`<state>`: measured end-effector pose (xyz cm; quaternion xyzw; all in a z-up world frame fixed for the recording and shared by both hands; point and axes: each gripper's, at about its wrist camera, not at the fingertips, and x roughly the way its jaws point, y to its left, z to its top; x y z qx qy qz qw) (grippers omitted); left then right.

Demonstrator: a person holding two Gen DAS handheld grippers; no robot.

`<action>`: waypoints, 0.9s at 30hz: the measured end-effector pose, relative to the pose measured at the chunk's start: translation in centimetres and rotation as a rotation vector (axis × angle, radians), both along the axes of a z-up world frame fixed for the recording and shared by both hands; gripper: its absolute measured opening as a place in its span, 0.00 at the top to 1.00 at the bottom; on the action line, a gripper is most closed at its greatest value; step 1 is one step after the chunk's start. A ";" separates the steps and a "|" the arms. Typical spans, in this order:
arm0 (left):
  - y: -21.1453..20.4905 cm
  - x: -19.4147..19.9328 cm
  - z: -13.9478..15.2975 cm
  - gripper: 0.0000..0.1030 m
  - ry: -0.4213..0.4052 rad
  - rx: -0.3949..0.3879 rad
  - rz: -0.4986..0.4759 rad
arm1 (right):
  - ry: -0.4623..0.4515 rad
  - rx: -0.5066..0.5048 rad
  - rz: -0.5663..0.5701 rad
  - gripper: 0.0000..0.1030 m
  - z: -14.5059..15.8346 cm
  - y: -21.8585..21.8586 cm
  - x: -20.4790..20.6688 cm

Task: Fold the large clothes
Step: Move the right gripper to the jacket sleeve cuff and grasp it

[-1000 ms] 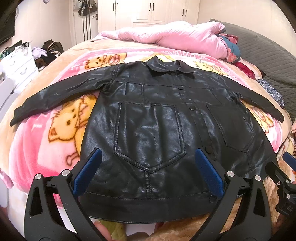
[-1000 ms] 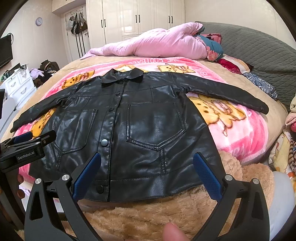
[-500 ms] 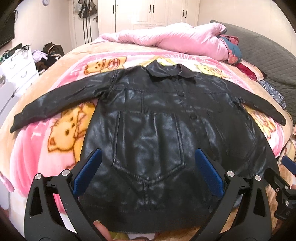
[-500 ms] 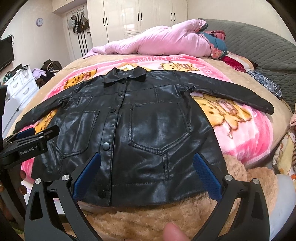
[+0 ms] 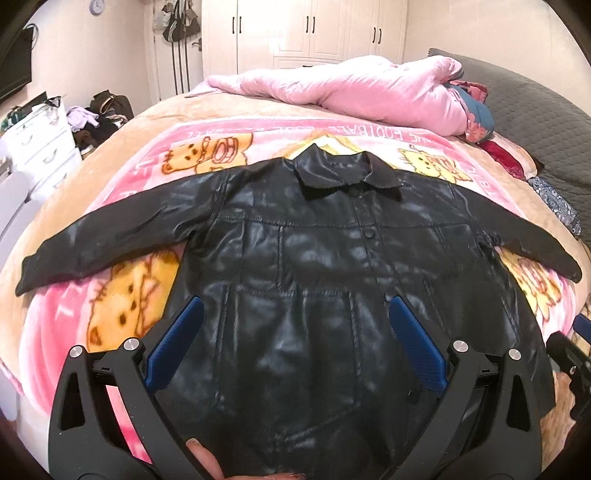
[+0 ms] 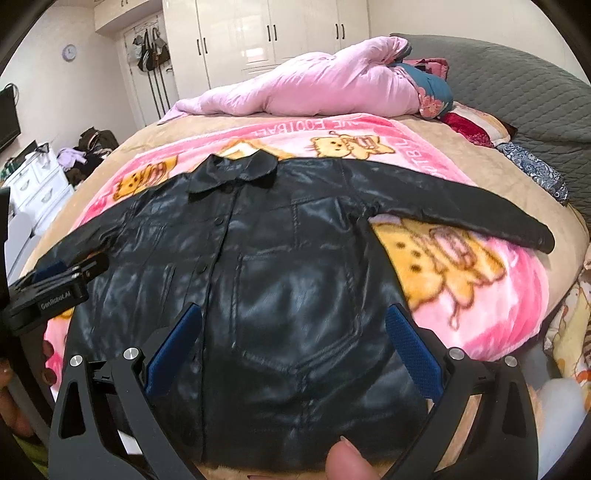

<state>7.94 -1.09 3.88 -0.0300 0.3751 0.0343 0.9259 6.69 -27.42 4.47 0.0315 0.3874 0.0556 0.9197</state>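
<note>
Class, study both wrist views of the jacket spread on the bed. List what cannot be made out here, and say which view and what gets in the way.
- Black leather jacket hem: left wrist view, covered by the left hand-held gripper and cut by the bottom edge.
- Jacket's lower pocket stitching: right wrist view, motion blur.
- Pink blanket lettering: both views, partly under the jacket.
- Wall clock time: right wrist view, too small.
- Right hand-held gripper grip: open, holding nothing; contact with the jacket unclear.

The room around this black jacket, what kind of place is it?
Most likely a home bedroom: the black leather jacket lies spread on a bed with a pink cartoon blanket, a crumpled pink duvet behind it, and white wardrobe doors along the far wall.
</note>
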 end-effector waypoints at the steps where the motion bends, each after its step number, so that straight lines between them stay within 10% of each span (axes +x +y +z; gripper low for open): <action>1: -0.2 0.6 0.1 0.09 0.000 -0.001 -0.005 | 0.001 0.003 0.000 0.04 0.2 -0.2 0.5; 27: -6.2 14.2 -0.8 0.09 0.096 0.027 -0.046 | -0.006 -0.040 -0.168 0.04 1.1 -6.0 16.9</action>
